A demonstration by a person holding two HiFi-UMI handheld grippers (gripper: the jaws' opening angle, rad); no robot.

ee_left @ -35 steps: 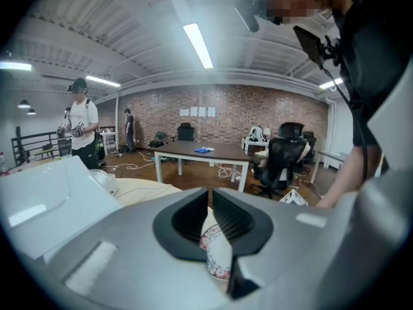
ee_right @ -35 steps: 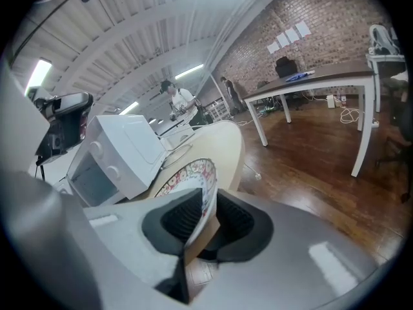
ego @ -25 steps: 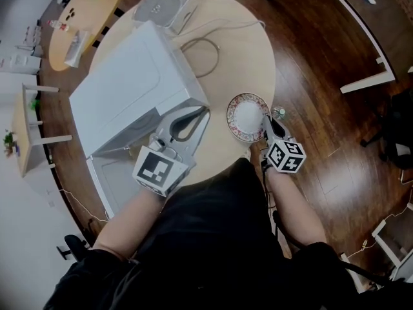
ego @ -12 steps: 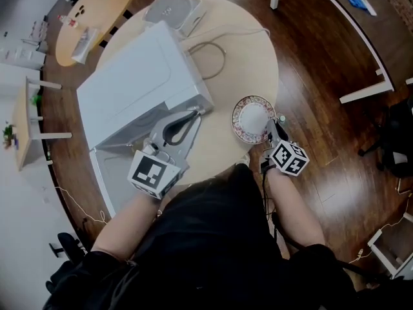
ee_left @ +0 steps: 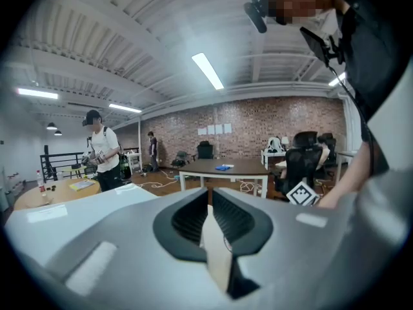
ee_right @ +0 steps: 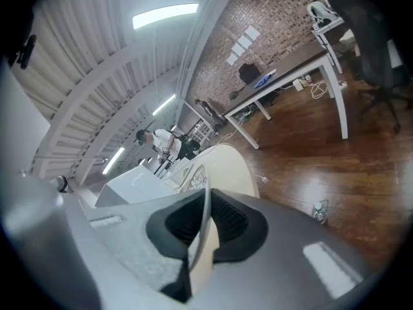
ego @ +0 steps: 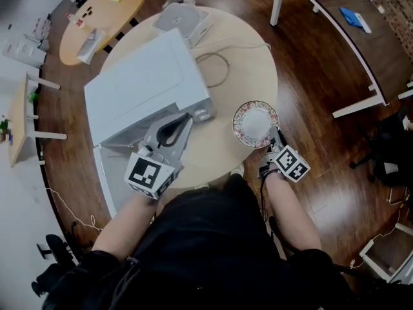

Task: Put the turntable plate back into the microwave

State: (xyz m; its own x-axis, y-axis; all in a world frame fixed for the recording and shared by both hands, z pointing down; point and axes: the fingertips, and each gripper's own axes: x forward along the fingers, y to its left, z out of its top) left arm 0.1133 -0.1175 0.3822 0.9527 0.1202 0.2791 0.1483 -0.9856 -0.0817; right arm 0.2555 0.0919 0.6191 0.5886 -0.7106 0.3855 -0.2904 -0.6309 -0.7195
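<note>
The white microwave [ego: 145, 86] stands on the round table [ego: 248, 57], its door [ego: 108, 173] swung open toward me at the lower left. The turntable plate [ego: 256, 124], white with a patterned rim, hangs tilted just off the table's near right edge. My right gripper [ego: 276, 136] is shut on its near rim. In the right gripper view the plate [ee_right: 197, 177] shows edge-on between the pads of that gripper [ee_right: 205, 196]. My left gripper [ego: 188, 116] hovers by the microwave's front right corner. It is shut and holds nothing, as the left gripper view shows [ee_left: 208, 196].
A flat grey device [ego: 181, 18] and a looped cable [ego: 213, 66] lie on the table behind the microwave. A second round table [ego: 103, 11] stands at the back left, and white desk legs [ego: 358, 102] at the right. A small bottle [ee_right: 321, 210] sits on the floor.
The right gripper has rolled and risen a little with the plate. The left gripper has drawn back along the microwave's front, staying shut.
</note>
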